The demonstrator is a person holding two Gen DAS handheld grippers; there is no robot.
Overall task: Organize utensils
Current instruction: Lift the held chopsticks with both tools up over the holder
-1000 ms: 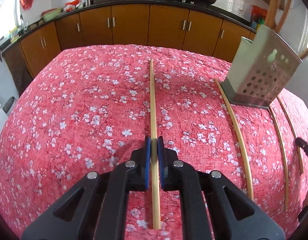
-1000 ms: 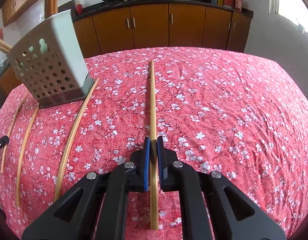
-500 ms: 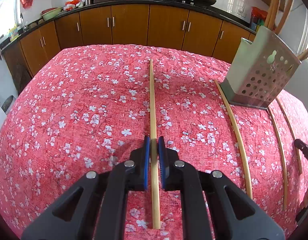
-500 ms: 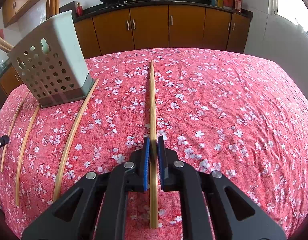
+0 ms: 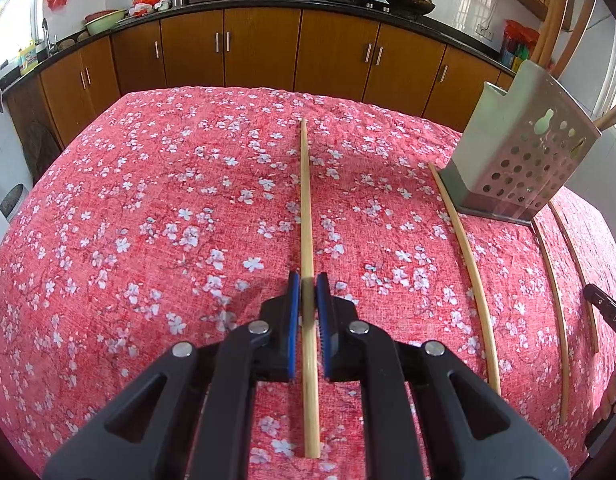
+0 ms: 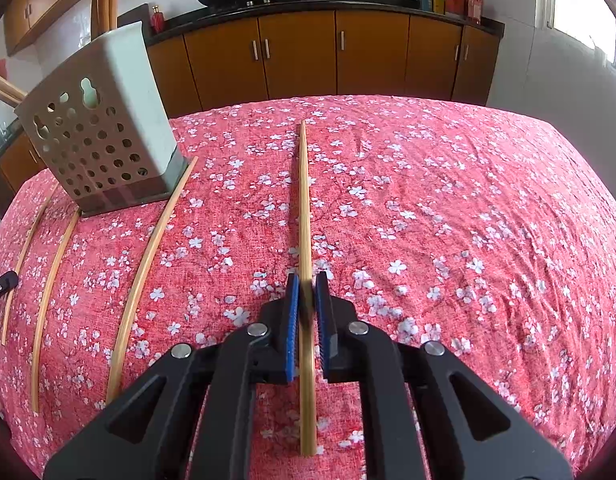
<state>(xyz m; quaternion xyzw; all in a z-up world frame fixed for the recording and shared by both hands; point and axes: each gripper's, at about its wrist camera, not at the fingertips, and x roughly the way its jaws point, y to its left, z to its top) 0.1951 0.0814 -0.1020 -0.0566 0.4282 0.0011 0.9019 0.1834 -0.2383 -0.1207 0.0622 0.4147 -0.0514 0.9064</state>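
- Left gripper [image 5: 308, 294] fingers pinch one chopstick [image 5: 305, 200]; right gripper [image 6: 306, 292] fingers pinch another chopstick [image 6: 303, 200], both above the tabletop [image 5: 147, 220].
- Thin sticks may pivot and miss the holder [image 5: 520, 160] near the far edge.

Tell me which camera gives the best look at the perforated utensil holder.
The right wrist view: the utensil holder sits near and whole, its hole-patterned face, plain side and dark base all visible. In the left wrist view the holder stands at the right edge, its perforated face and base visible, more warped by the fisheye.
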